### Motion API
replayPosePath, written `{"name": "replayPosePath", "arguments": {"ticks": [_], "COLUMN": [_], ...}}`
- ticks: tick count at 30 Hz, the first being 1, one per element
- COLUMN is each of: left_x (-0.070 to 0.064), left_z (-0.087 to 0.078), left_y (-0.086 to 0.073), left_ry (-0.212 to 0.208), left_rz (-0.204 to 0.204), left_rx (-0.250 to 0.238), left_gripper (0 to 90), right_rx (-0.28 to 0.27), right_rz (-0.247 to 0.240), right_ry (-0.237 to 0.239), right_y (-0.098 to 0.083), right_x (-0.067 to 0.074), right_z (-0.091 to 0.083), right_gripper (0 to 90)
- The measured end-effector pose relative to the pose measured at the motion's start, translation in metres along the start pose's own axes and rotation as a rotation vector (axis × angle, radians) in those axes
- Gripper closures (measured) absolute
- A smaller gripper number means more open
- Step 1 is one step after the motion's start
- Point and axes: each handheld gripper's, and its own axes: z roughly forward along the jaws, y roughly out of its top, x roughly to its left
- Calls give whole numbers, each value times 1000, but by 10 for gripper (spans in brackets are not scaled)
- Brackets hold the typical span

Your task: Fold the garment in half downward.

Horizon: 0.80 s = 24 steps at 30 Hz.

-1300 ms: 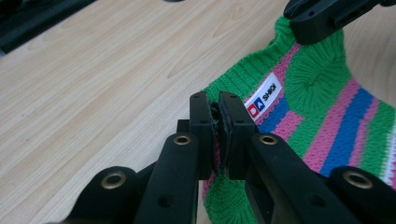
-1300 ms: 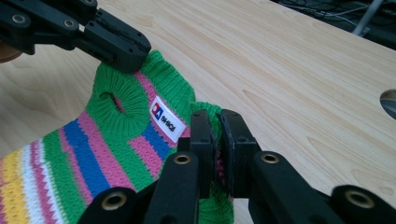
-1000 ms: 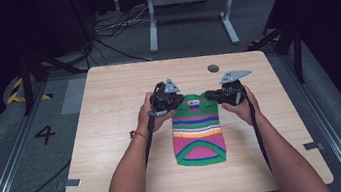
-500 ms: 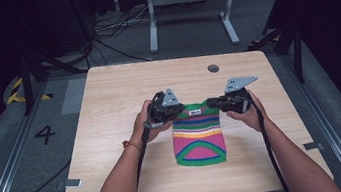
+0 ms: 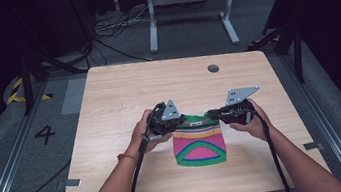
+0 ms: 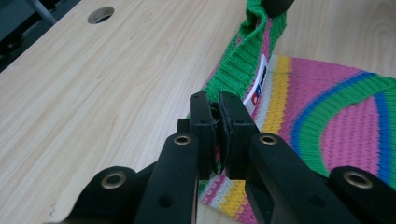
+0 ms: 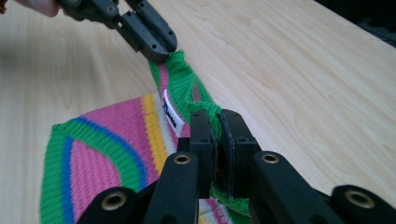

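You had both grippers clamped on the far green edge of the striped knit garment [image 5: 199, 142], the left gripper [image 5: 178, 122] at one corner and the right gripper [image 5: 214, 115] at the other, jaws closed on the fabric. Compared with a second earlier, your hands had drawn toward you, dragging the garment nearer the counter's [image 5: 110, 109] front edge. It lay flat there, the held edge lifted, so I'd judge you were repositioning or folding it.

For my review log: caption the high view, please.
Left gripper and right gripper pinch a striped knit garment's green collar on the table.
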Motion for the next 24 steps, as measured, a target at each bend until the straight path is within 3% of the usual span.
{"name": "replayPosePath", "arguments": {"ticks": [7,15,24], "left_x": [-18,-38,-65], "left_z": [-3,-11,-7], "left_y": [-6,-7,-17], "left_ry": [-44,-74,-139], "left_rz": [47,96,135], "left_rx": [7,46,75], "left_gripper": [849,849,844], "right_rx": [37,61,107], "right_rz": [-51,-78,-106], "right_ry": [43,83,112], "right_y": [-9,-18,-34], "right_x": [21,43,62], "right_z": [-5,-10,-15], "right_gripper": [842,841,839]}}
